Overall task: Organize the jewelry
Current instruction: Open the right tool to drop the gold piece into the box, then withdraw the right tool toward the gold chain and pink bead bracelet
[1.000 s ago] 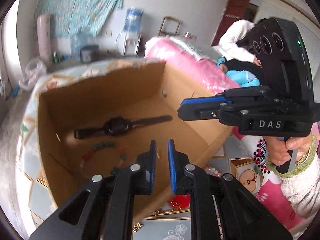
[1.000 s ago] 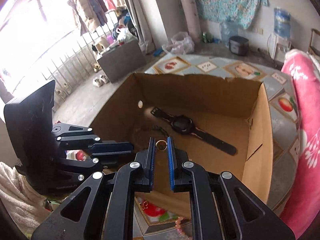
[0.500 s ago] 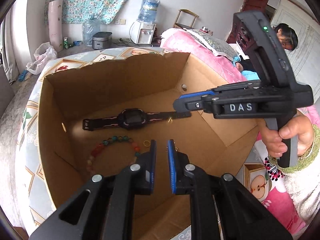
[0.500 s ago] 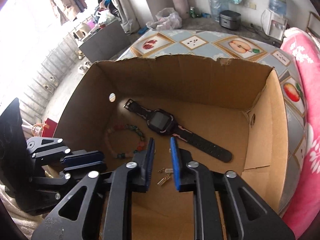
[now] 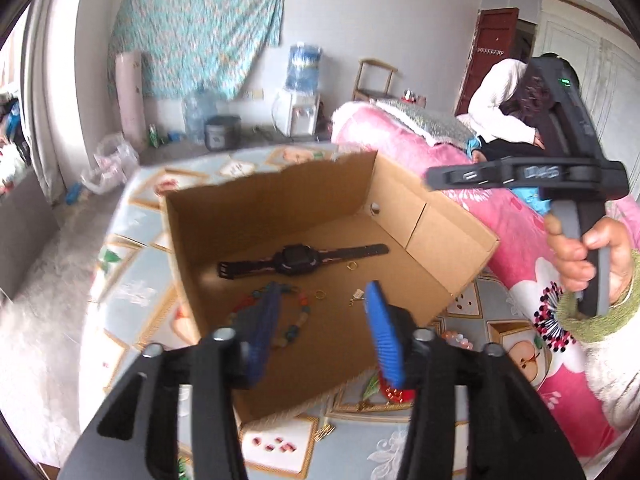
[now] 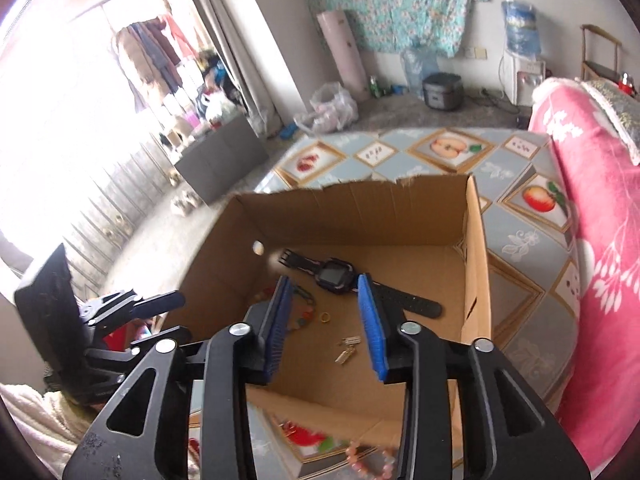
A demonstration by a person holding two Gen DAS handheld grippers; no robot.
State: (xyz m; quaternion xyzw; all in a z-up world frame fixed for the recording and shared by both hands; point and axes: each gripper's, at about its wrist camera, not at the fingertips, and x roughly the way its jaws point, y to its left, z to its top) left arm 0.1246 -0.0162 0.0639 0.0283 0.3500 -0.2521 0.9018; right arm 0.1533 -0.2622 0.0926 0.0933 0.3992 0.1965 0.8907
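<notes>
An open cardboard box (image 5: 452,236) (image 6: 474,264) stands on the patterned table. Inside lie a black watch (image 5: 296,259) (image 6: 335,276), a coloured bead bracelet (image 5: 298,320) (image 6: 304,316), a gold ring (image 5: 320,294) (image 6: 325,317), a second ring (image 5: 351,265) and small earrings (image 5: 357,295) (image 6: 347,350). My left gripper (image 5: 324,332) is open and empty above the box's near side. My right gripper (image 6: 326,320) is open and empty above the box; it also shows in the left wrist view (image 5: 520,176), raised at the right.
A pink bead bracelet (image 6: 370,460) (image 5: 456,338) and small gold pieces (image 5: 322,432) lie on the table in front of the box. A pink blanket (image 6: 592,240) borders the table's right side. A person (image 5: 504,112) sits behind.
Both grippers have opened wide and drawn back up from the box. The gold ring the right gripper held a second ago now lies in the box.
</notes>
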